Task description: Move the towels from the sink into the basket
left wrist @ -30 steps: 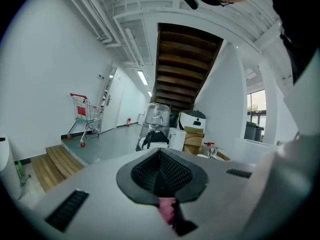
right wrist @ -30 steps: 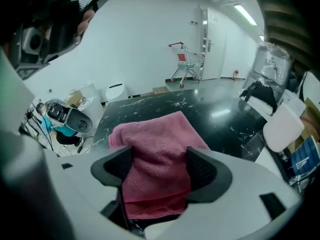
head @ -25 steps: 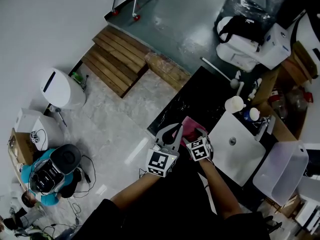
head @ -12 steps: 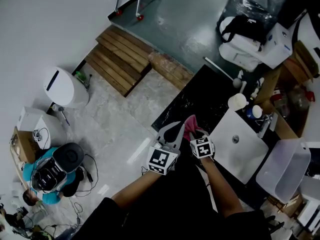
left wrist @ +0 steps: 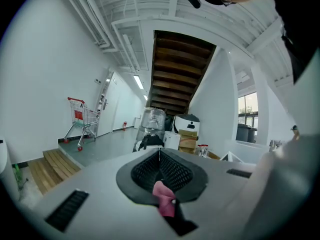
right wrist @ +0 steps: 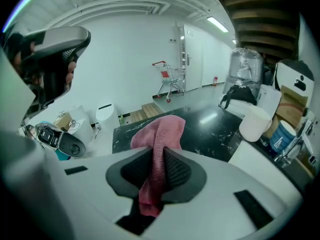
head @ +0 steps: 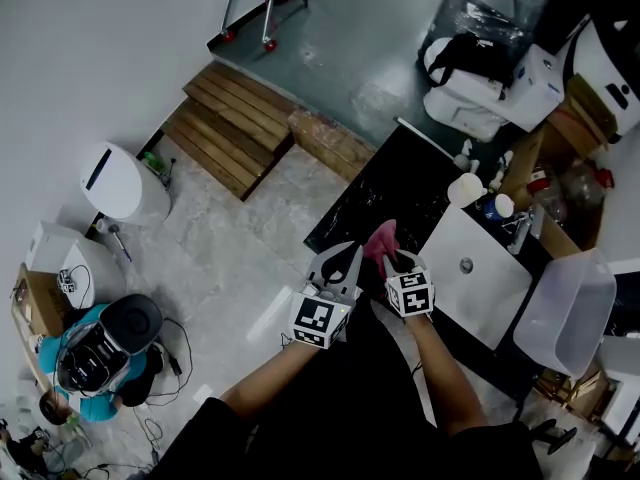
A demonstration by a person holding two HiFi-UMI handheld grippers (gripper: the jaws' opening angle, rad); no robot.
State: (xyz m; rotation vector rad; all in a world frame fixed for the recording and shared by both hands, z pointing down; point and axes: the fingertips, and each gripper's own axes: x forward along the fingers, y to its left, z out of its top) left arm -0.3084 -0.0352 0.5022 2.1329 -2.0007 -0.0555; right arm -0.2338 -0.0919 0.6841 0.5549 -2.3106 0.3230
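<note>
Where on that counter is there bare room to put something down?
The black counter is bare from the pink towel to its far edge. The white sink is bare around its drain, and the clear basket beside it looks empty. It is crowded by the faucet, where cups stand.

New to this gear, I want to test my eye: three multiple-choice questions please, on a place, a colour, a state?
1. Where is the translucent plastic basket? A) right of the white square sink in the head view B) inside that sink C) left of that sink
2. What colour is the stone countertop beside the sink? A) yellow B) black C) red
3. The jaws of the right gripper are: A) wide apart, empty B) closed on a spoon C) closed on the fluffy pink towel
Answers: 1 A, seen just right of it; 2 B, glossy black; 3 C, its jaws have just been closing and pinch the towel.
</note>
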